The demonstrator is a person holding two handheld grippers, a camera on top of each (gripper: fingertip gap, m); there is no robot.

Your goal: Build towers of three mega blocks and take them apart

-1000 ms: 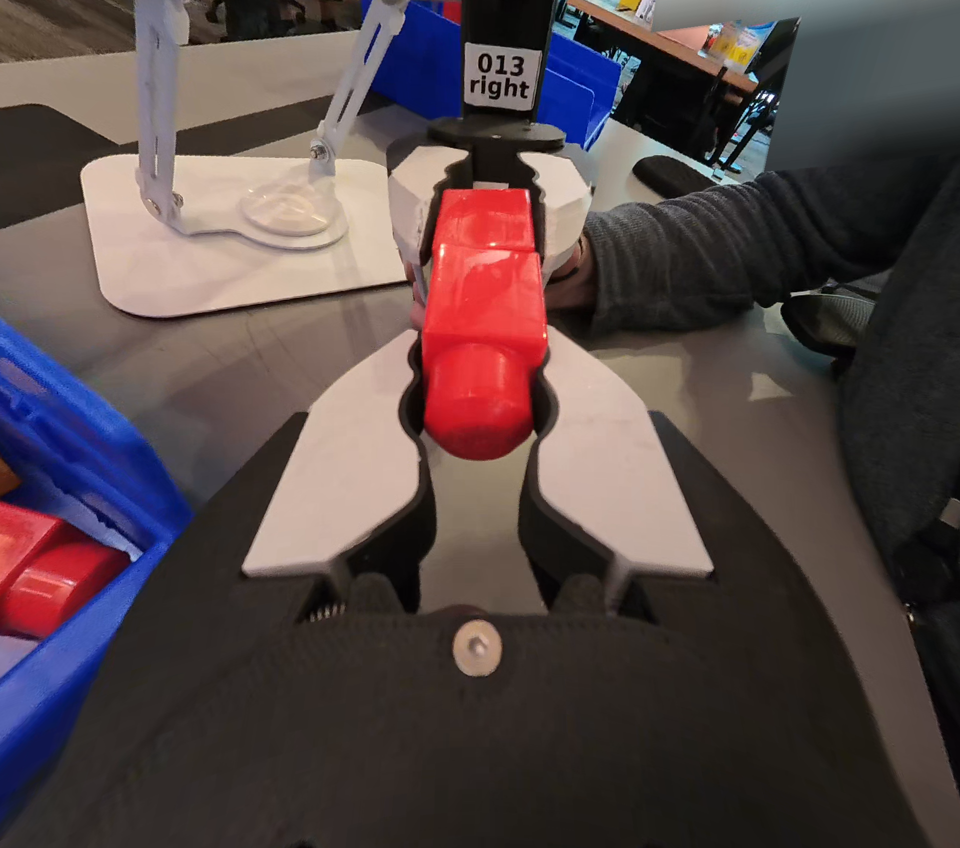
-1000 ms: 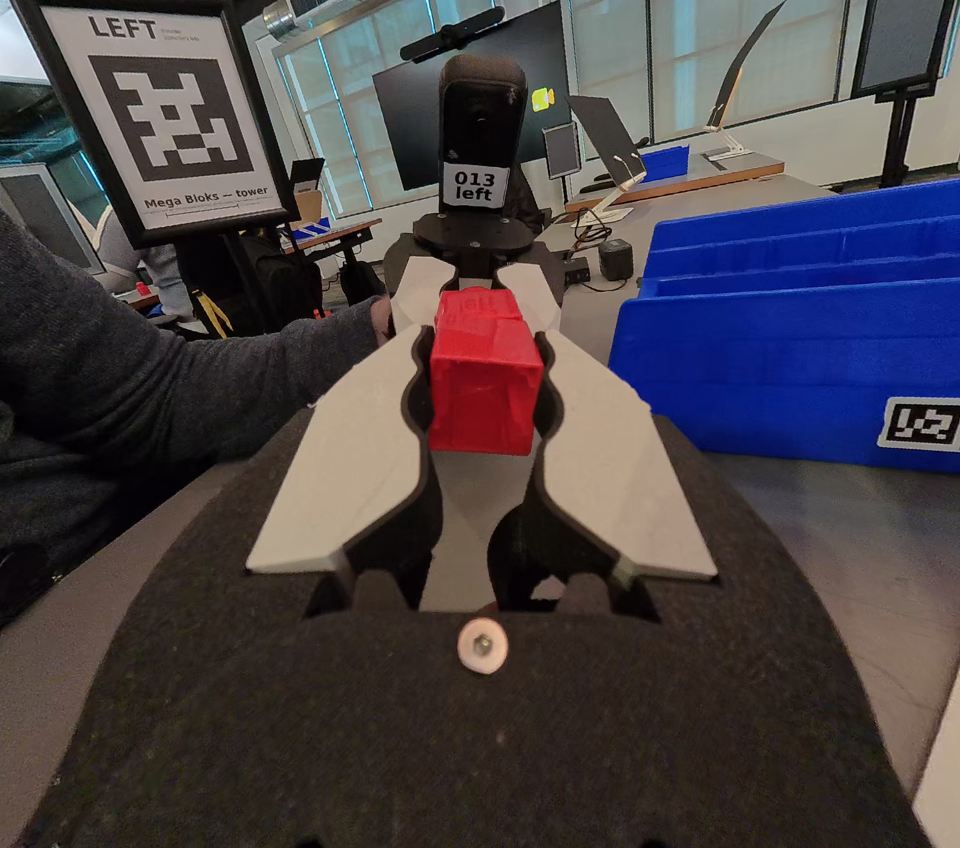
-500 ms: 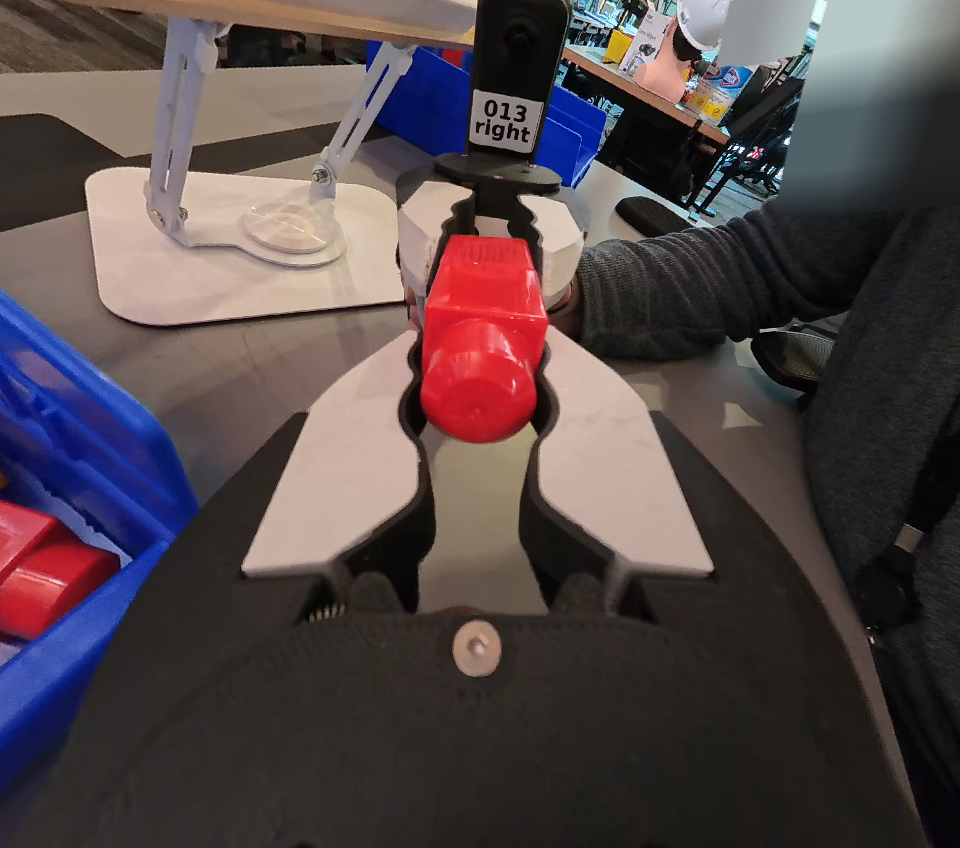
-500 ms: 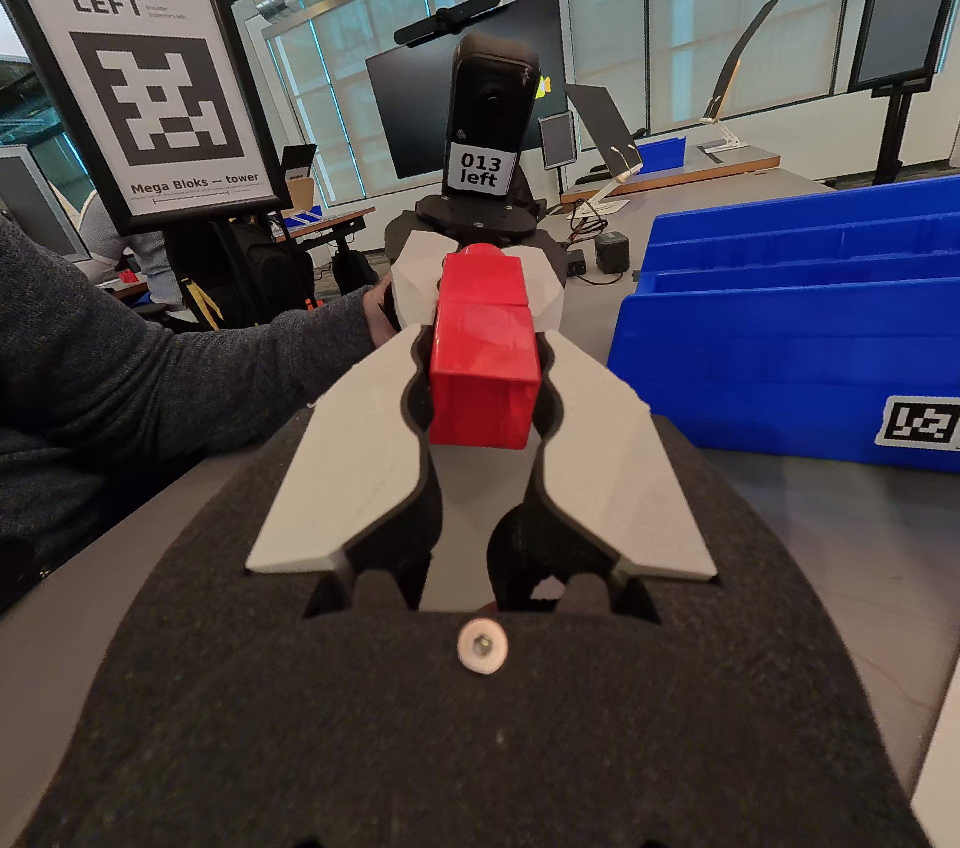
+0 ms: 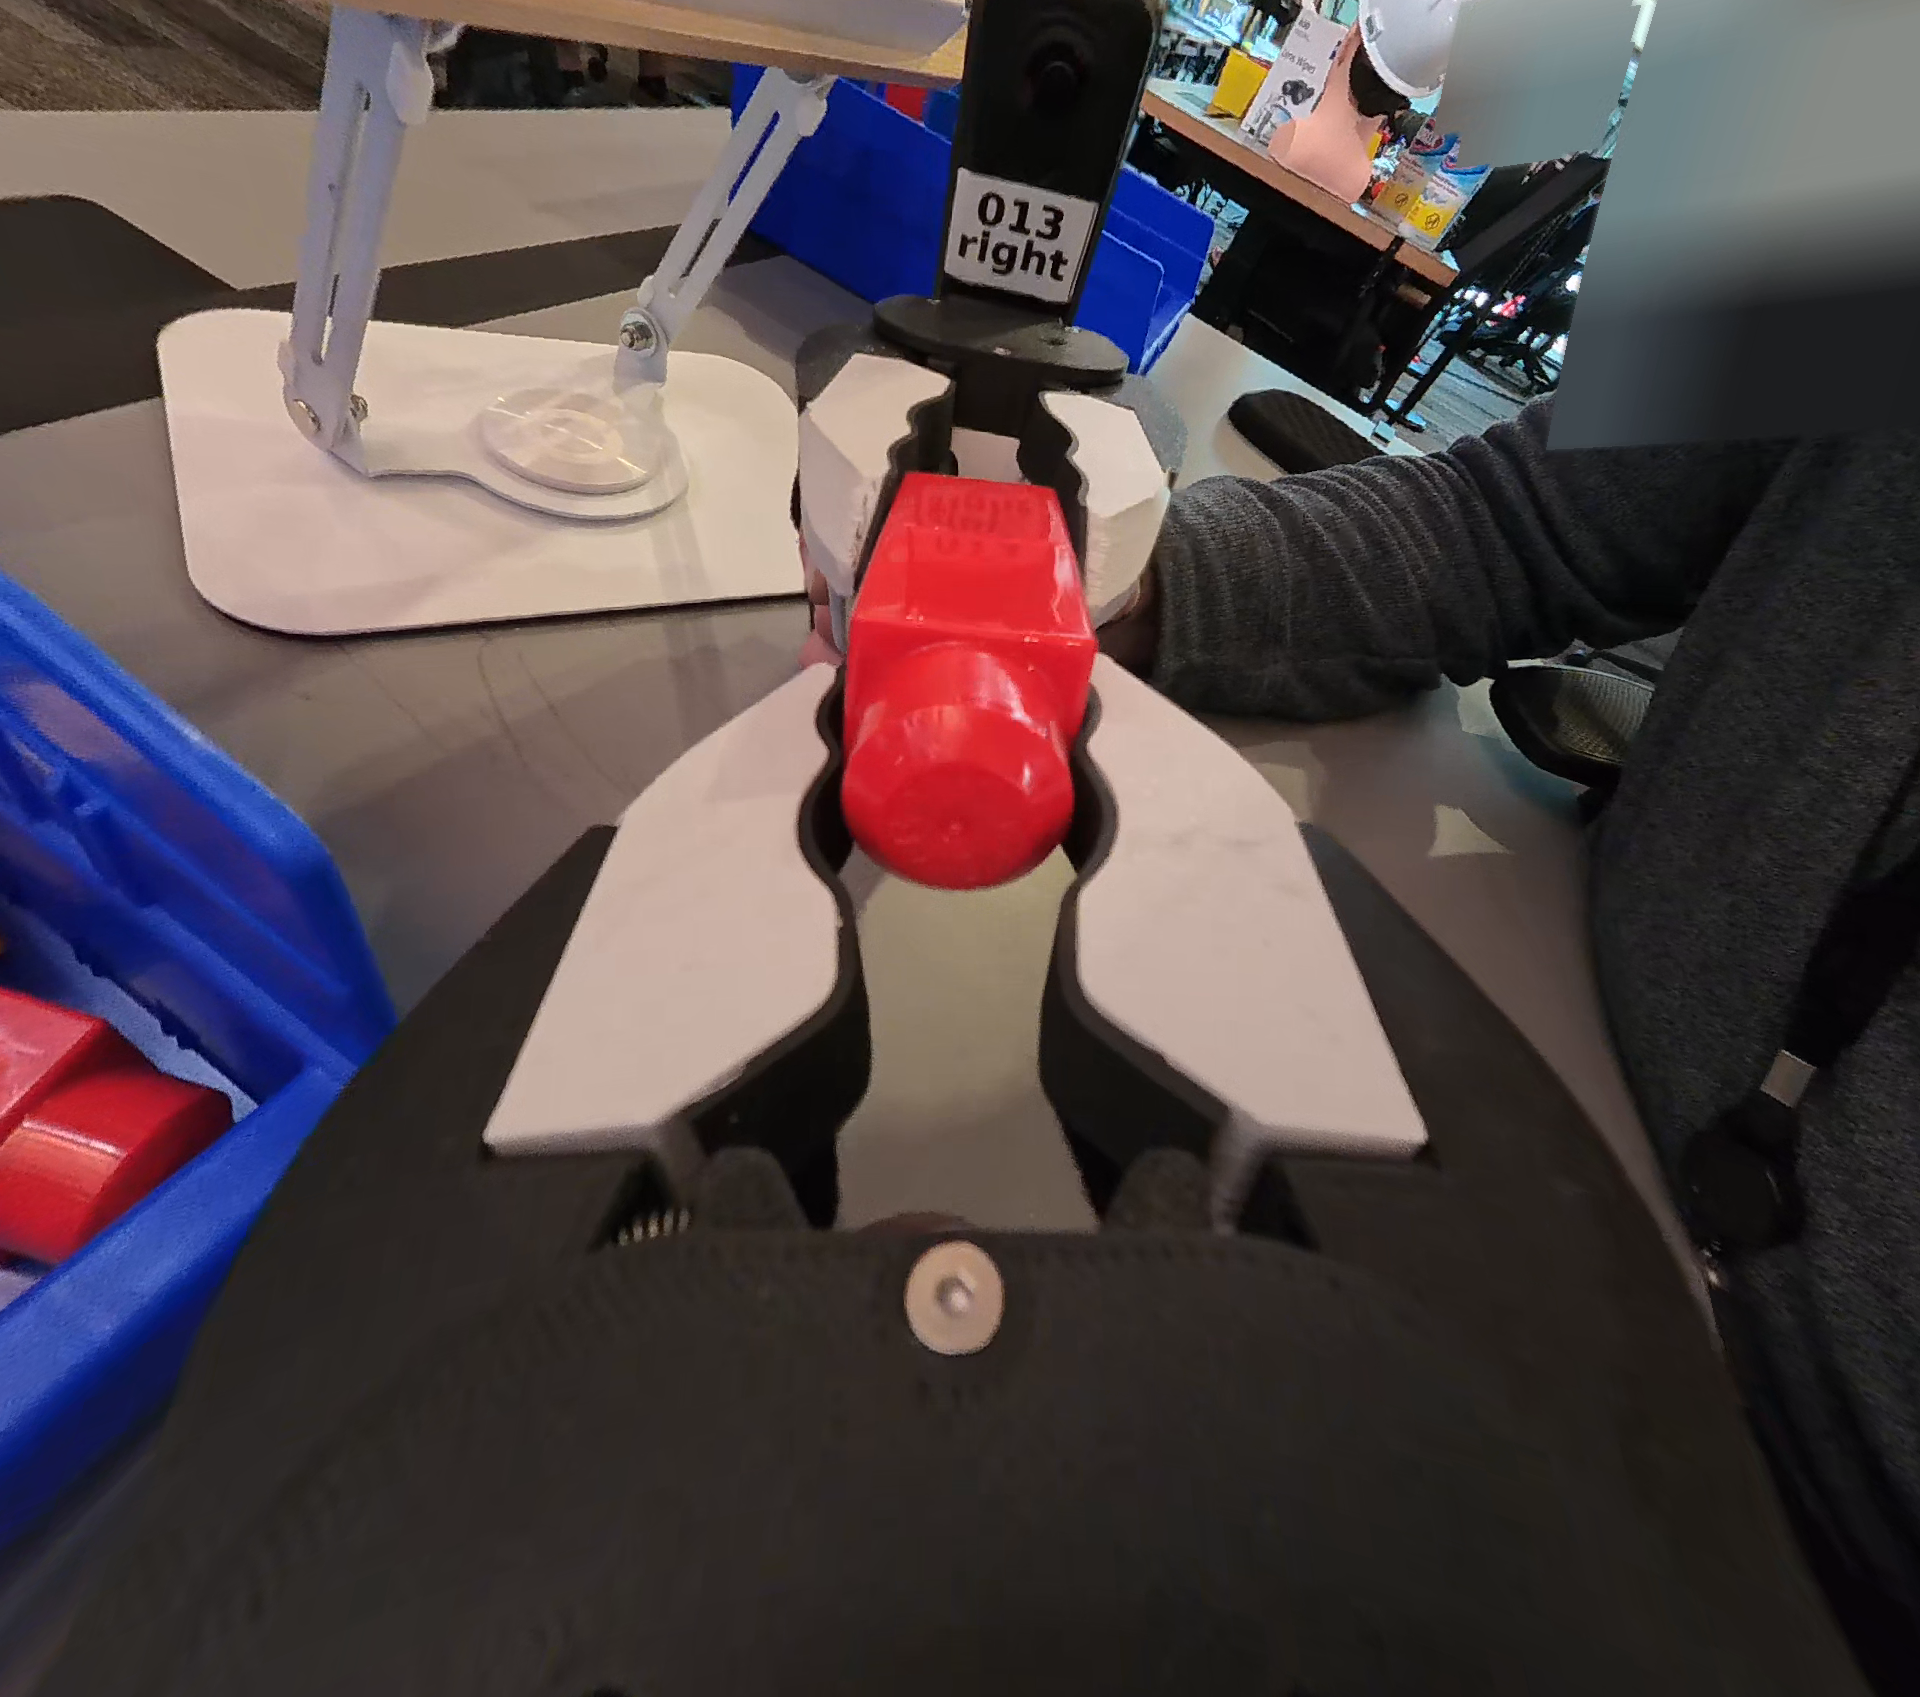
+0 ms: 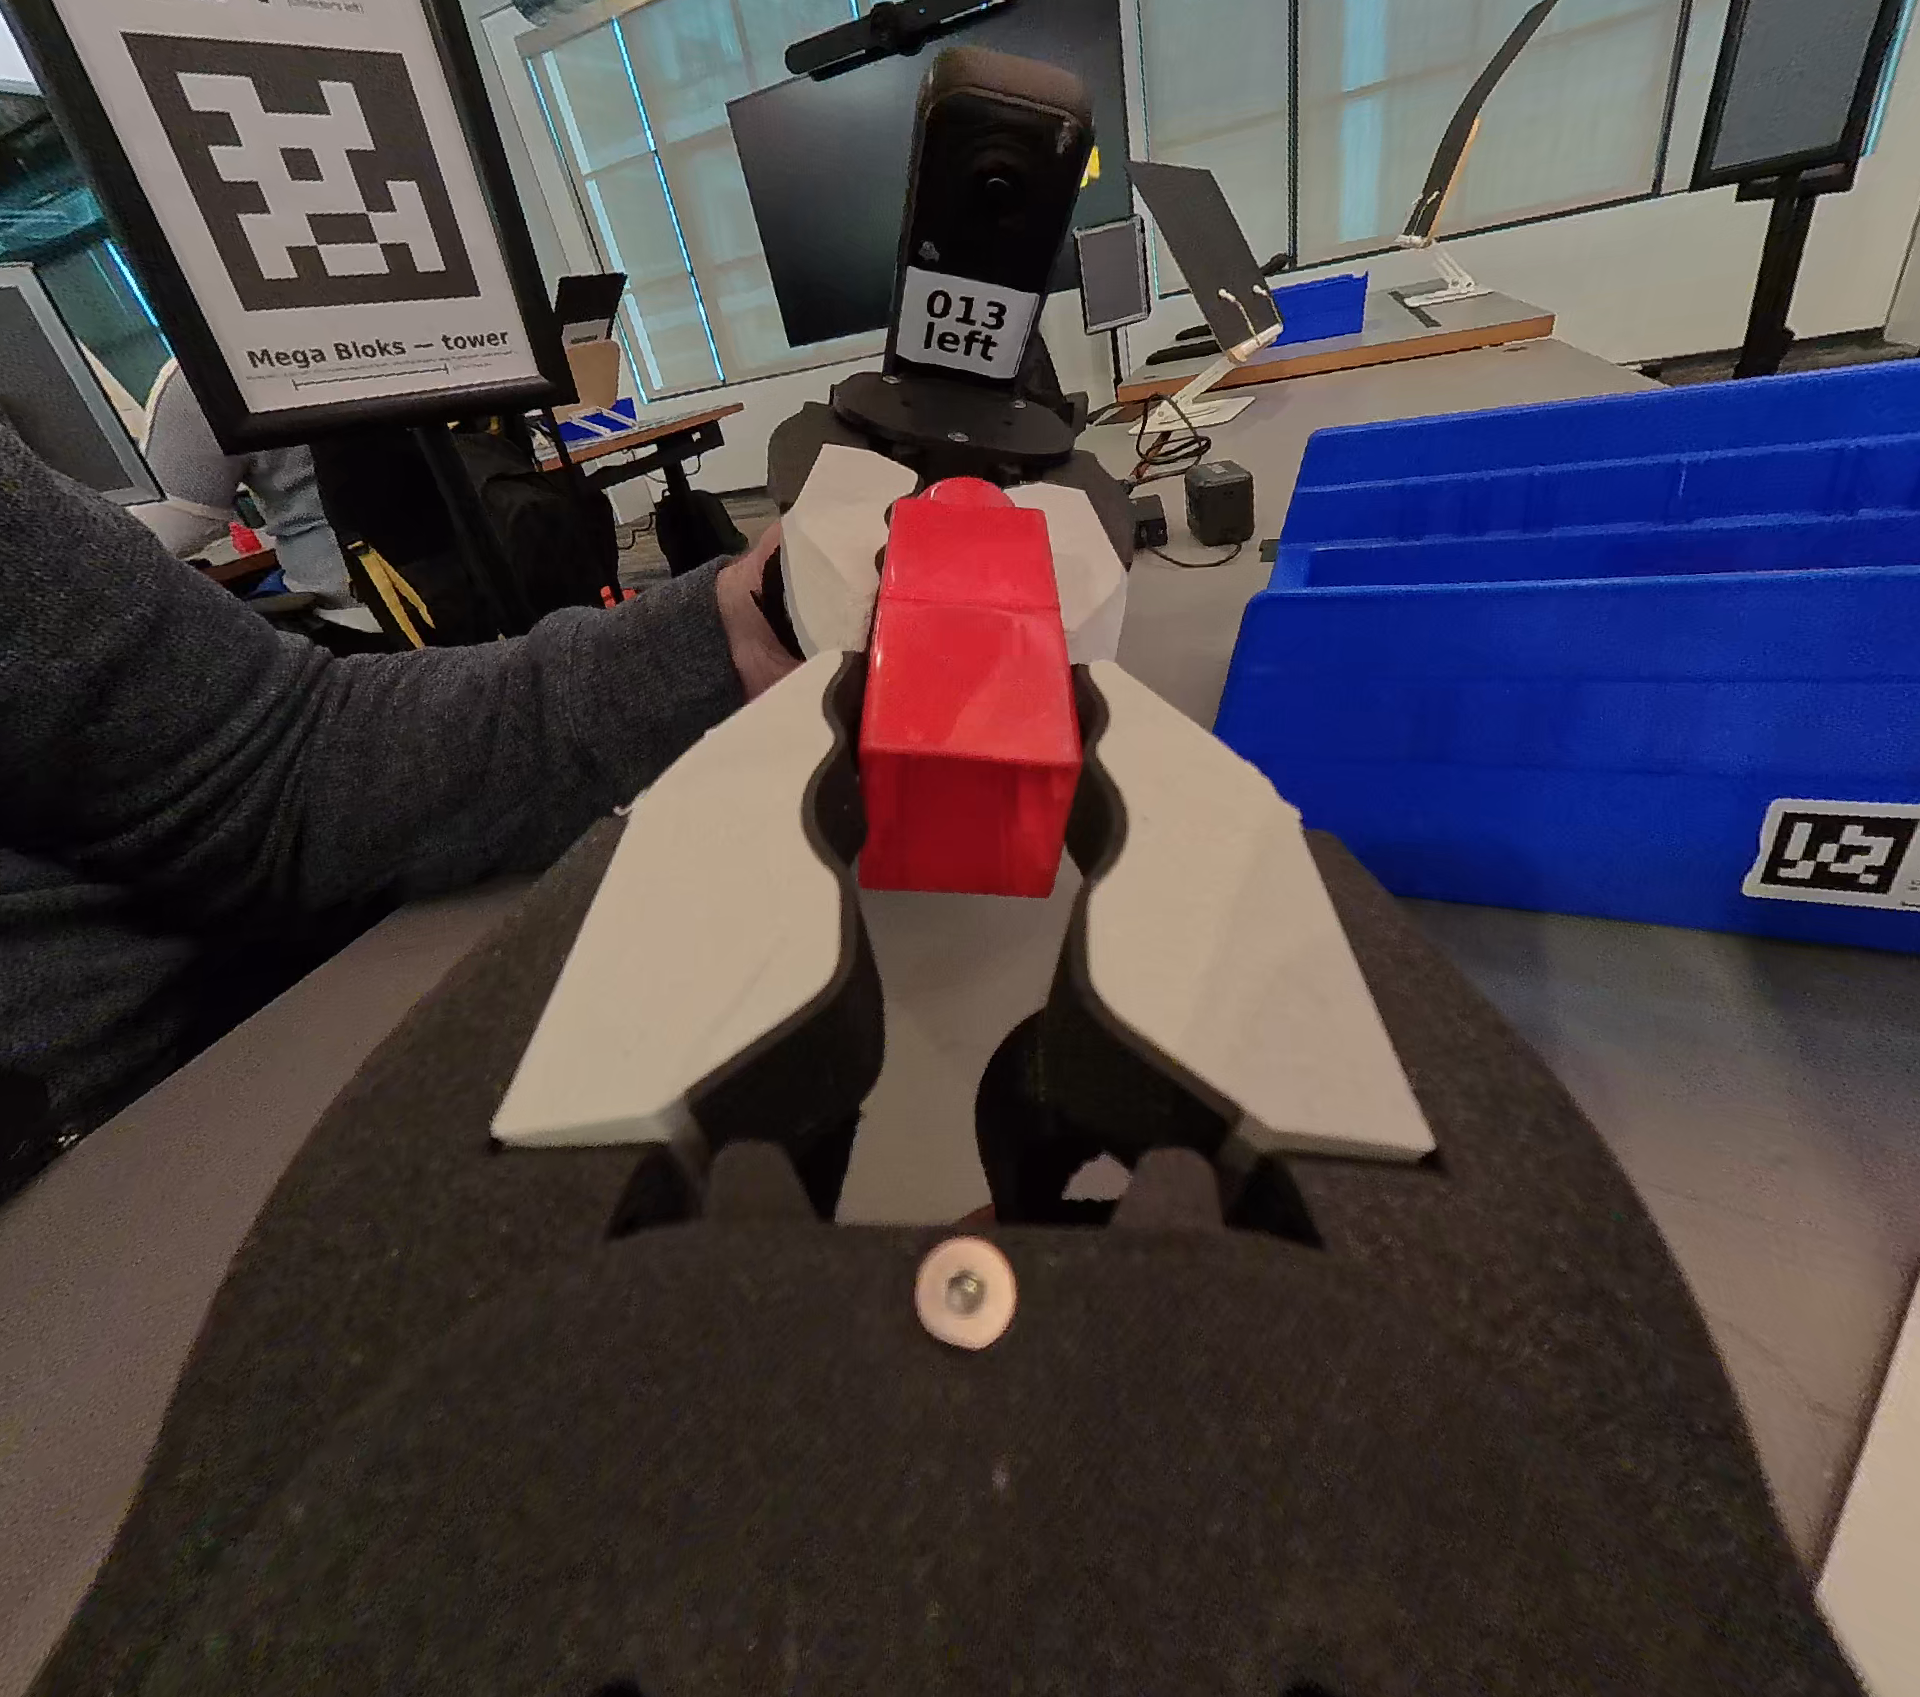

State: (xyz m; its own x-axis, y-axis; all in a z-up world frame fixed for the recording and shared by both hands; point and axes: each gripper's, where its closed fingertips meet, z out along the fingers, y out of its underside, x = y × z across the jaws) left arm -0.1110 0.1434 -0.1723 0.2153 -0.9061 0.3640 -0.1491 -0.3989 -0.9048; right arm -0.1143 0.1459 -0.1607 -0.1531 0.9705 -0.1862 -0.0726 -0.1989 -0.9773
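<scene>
Two red mega blocks are joined end to end and held level above the grey table between my two grippers, which face each other. In the left wrist view my left gripper (image 5: 961, 697) is shut on the near red block (image 5: 966, 639), whose round stud points at the camera. The right gripper (image 5: 982, 452) beyond it holds the far block (image 5: 977, 520). In the right wrist view my right gripper (image 6: 961, 681) is shut on the near block (image 6: 966, 764). The far block (image 6: 966, 551) sits in the left gripper (image 6: 956, 504).
A blue bin (image 5: 156, 951) holding red blocks (image 5: 83, 1138) is at the lower left of the left wrist view, with a white stand base (image 5: 416, 525) behind. Another blue bin (image 6: 1558, 691) is to the right, a framed marker sign (image 6: 281, 161) to the left. The person's sleeves (image 6: 364, 743) flank the grippers. Left and right tips are no more than a few centimetres apart.
Both grippers have kept their grip while the joined blocks tilted. The stud now faces the left camera more squarely, and the right view shows more of the blocks' top face.
</scene>
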